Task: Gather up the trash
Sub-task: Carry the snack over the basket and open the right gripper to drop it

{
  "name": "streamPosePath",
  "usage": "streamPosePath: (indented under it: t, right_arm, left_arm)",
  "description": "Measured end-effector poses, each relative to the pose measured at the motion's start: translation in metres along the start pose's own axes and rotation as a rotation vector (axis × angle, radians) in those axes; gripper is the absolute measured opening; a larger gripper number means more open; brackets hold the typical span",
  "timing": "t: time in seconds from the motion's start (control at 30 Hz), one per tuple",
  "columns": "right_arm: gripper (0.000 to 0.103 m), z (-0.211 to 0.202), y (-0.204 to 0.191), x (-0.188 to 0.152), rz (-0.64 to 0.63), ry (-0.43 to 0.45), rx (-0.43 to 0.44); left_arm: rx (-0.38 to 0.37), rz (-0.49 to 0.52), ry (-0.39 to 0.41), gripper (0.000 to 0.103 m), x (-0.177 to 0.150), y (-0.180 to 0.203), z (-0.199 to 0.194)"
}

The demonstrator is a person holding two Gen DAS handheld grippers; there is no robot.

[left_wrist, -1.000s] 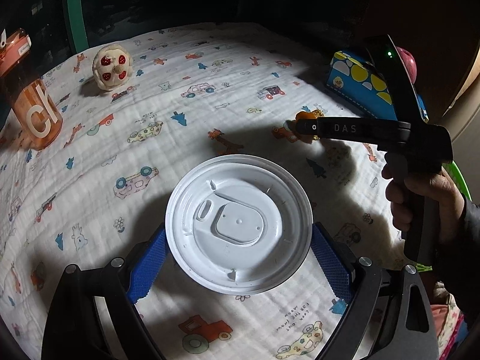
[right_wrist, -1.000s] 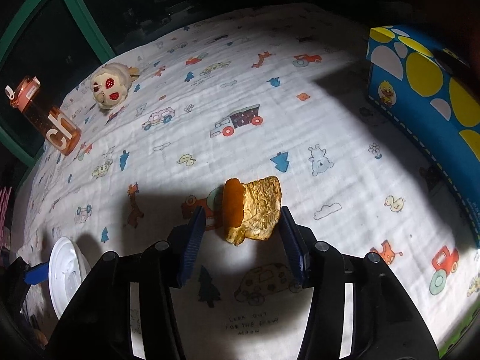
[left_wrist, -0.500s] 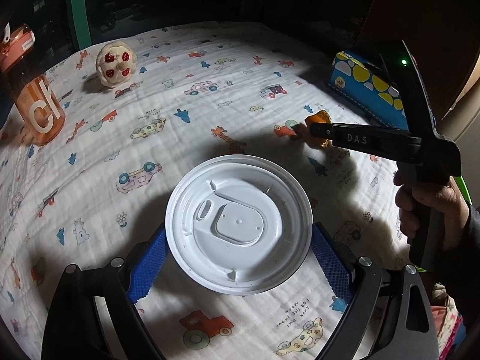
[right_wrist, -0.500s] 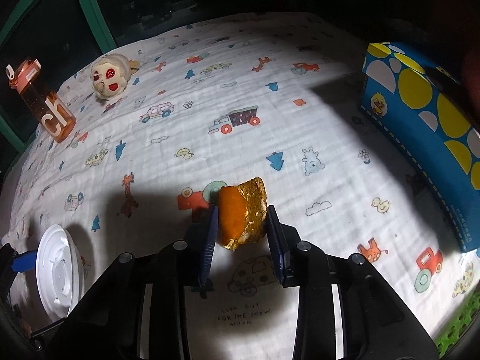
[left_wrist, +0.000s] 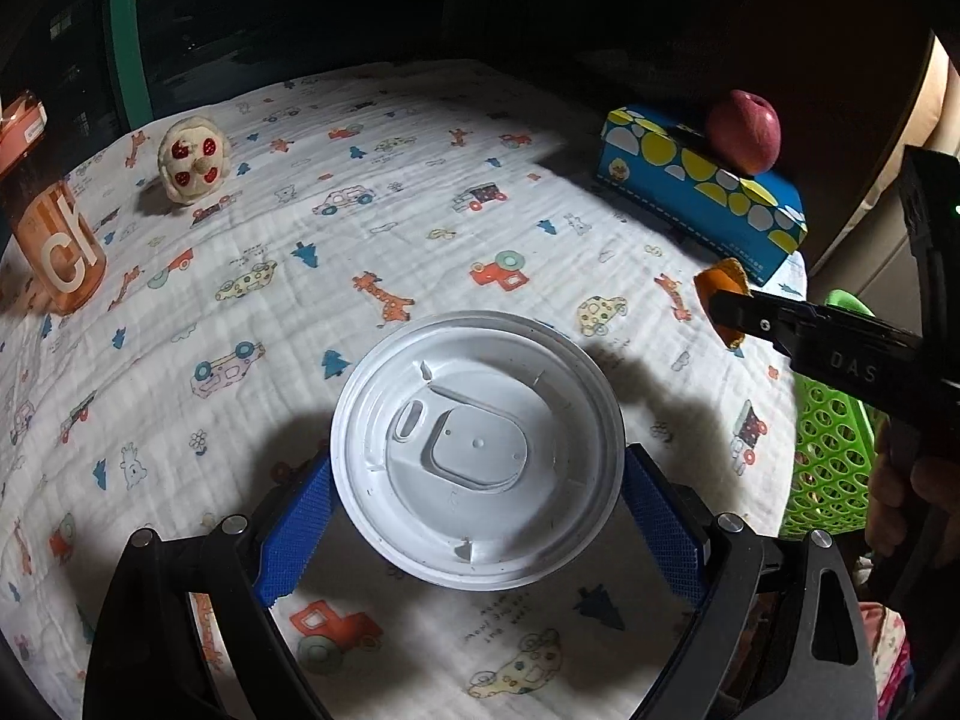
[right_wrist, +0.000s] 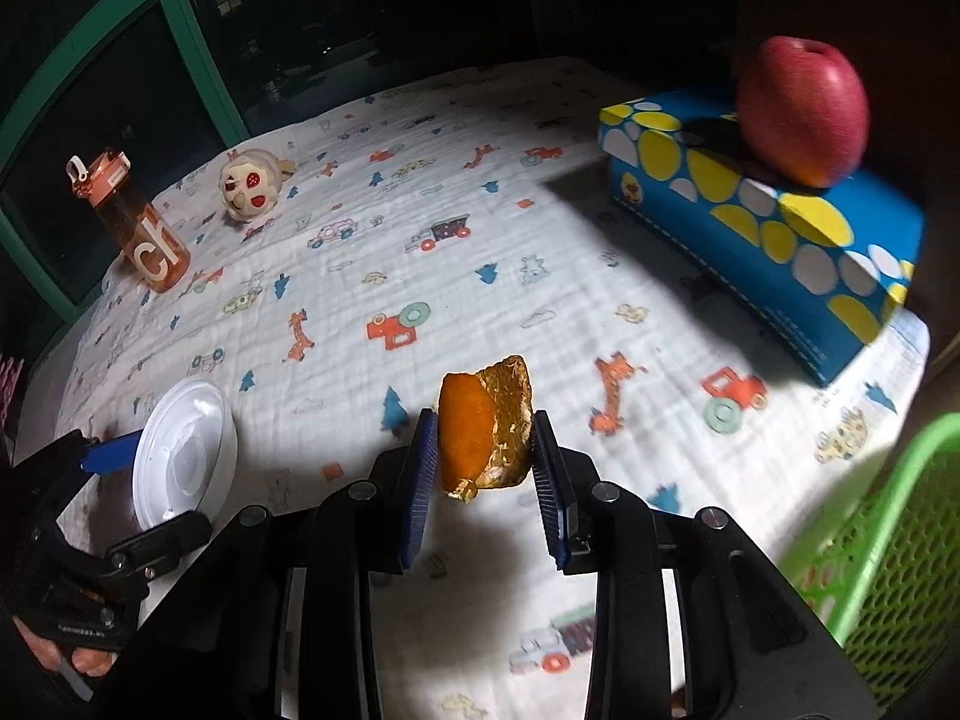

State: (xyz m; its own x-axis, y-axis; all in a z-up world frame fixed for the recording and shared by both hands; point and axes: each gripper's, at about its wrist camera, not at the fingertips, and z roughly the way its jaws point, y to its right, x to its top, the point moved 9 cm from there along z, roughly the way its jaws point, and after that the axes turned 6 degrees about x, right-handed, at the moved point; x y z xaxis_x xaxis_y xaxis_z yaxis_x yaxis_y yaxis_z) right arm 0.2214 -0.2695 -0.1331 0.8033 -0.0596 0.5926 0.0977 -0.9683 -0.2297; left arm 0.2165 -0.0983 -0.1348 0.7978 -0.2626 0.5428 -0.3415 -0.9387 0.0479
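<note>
My left gripper [left_wrist: 477, 480] is shut on a round white plastic lid [left_wrist: 477, 450] and holds it above the patterned cloth; the lid also shows in the right wrist view [right_wrist: 183, 450]. My right gripper [right_wrist: 483, 450] is shut on an orange peel [right_wrist: 483, 426] and holds it above the cloth. In the left wrist view the peel [left_wrist: 723, 285] sits at the tip of the right gripper at the right. A green mesh basket [right_wrist: 888, 540] stands at the table's right edge, also in the left wrist view [left_wrist: 831, 456].
A blue and yellow tissue box [right_wrist: 762, 228] with a red apple [right_wrist: 801, 111] on top stands at the back right. An orange bottle [right_wrist: 141, 228] and a small plush toy [right_wrist: 252, 189] stand at the far left. A cartoon-print cloth [left_wrist: 360, 228] covers the table.
My right gripper closed on the orange peel, lifted it off the cloth and moved right toward the green basket. My left gripper keeps hold of the lid.
</note>
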Motion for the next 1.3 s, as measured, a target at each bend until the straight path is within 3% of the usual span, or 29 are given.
streamPosePath:
  t: [0.33, 0.67, 1.07, 1.3]
  right_arm:
    - [0.031, -0.091, 0.074, -0.061, 0.152, 0.061, -0.11]
    - [0.032, -0.151, 0.152, -0.119, 0.299, 0.074, -0.217]
    - [0.034, -0.176, 0.195, -0.15, 0.392, 0.09, -0.248]
    - [0.047, -0.187, 0.202, -0.157, 0.414, 0.11, -0.251]
  left_arm:
    - [-0.086, 0.104, 0.027, 0.089, 0.006, 0.086, -0.017]
    - [-0.169, 0.215, 0.043, 0.089, 0.011, 0.181, -0.029]
    - [-0.22, 0.306, 0.05, 0.089, 0.012, 0.247, -0.036]
    - [-0.238, 0.346, 0.046, 0.089, 0.011, 0.273, -0.035]
